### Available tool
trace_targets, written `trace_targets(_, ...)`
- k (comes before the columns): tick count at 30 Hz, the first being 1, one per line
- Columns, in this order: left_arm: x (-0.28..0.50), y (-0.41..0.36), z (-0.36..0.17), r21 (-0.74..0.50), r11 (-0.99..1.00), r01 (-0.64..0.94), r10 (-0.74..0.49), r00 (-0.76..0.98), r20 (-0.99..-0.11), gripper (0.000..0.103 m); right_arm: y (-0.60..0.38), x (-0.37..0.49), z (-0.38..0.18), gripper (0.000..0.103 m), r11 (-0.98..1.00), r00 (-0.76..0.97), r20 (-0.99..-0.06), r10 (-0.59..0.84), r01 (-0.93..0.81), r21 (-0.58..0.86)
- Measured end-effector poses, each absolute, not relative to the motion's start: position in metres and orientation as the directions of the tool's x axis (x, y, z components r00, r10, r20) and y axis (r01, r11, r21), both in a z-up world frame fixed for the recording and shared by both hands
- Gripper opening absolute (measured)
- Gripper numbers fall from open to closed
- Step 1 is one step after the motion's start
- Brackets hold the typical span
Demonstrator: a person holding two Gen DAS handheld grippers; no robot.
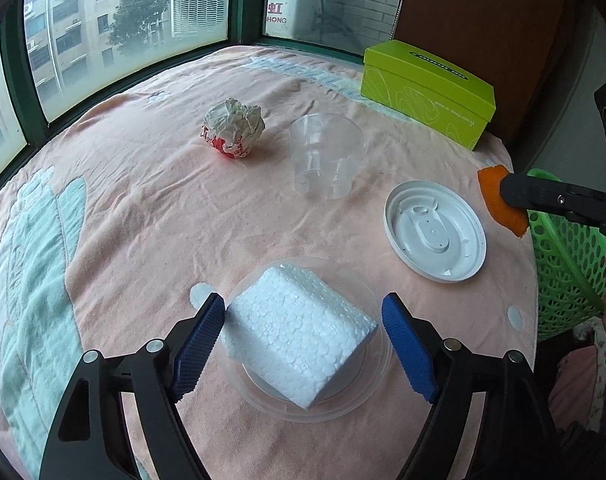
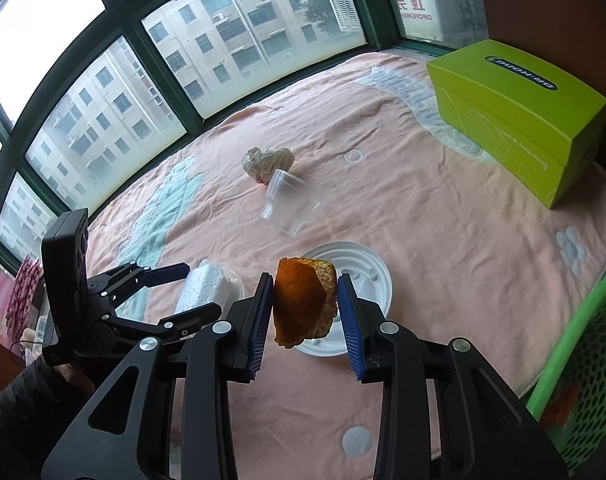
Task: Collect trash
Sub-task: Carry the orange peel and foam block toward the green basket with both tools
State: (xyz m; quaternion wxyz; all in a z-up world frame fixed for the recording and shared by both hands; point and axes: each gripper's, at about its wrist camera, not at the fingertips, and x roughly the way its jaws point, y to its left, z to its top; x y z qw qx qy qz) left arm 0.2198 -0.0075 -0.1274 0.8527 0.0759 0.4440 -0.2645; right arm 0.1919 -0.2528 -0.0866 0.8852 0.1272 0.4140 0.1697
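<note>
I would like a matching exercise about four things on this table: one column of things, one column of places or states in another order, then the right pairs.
Things:
1. orange peel
2. foam block
3. clear cup
4. paper ball

Places or states:
A. lying on its side
B. crumpled, nearest the window
C. held in the right tongs
D. on a clear lid, between the open left tongs

Pairs: 1-C, 2-D, 3-A, 4-B

Curled orange peel (image 2: 301, 300) pinched upright; foam block (image 1: 299, 336) in clear dish (image 1: 377, 376).

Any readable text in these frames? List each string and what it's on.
"HONG", below a red character: sign outside the window.
"DR.KONG", seen upside down: oval label on the lime-green cardboard box.
Web address on the box side: too small.
Red print on the crumpled paper wrapper: illegible.
</note>
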Motion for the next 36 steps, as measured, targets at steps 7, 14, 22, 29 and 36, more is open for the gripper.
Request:
trace_targets(7,0.214,-0.011,-0.127,-0.066,0.869,0.49,-0.342,0.5,-0.796,0.074,-0.253,0.191,-0.086,0.034,0.909,0.6,-0.687,0.409,-0.2,0.366)
trace_targets(14,0.201,-0.005,-0.11,-0.086,0.886,0.455,-0.347,0.529,-0.775,0.073,-0.26,0.178,-0.076,0.034,0.906,0.621,-0.667,0.411,-0.199,0.373)
trace_targets(22,0.185,-0.007,-0.066,-0.132,0.892,0.432,-0.382,0.567,-0.729,0.073,-0.277,0.152,-0.062,0.034,0.92,0.653,-0.658,0.375,-0.173,0.352)
trace_targets(29,0.163,-0.036,-0.033,-0.139,0.874,0.465,-0.423,0.59,-0.688,0.073,-0.308,0.125,-0.05,0.034,0.942,0.688,-0.661,0.298,-0.101,0.319)
trace_targets(36,0.144,-0.077,-0.012,-0.162,0.842,0.514,-0.481,0.579,-0.659,0.073,-0.337,0.097,-0.043,0.034,0.964,0.713,-0.67,0.208,-0.035,0.262)
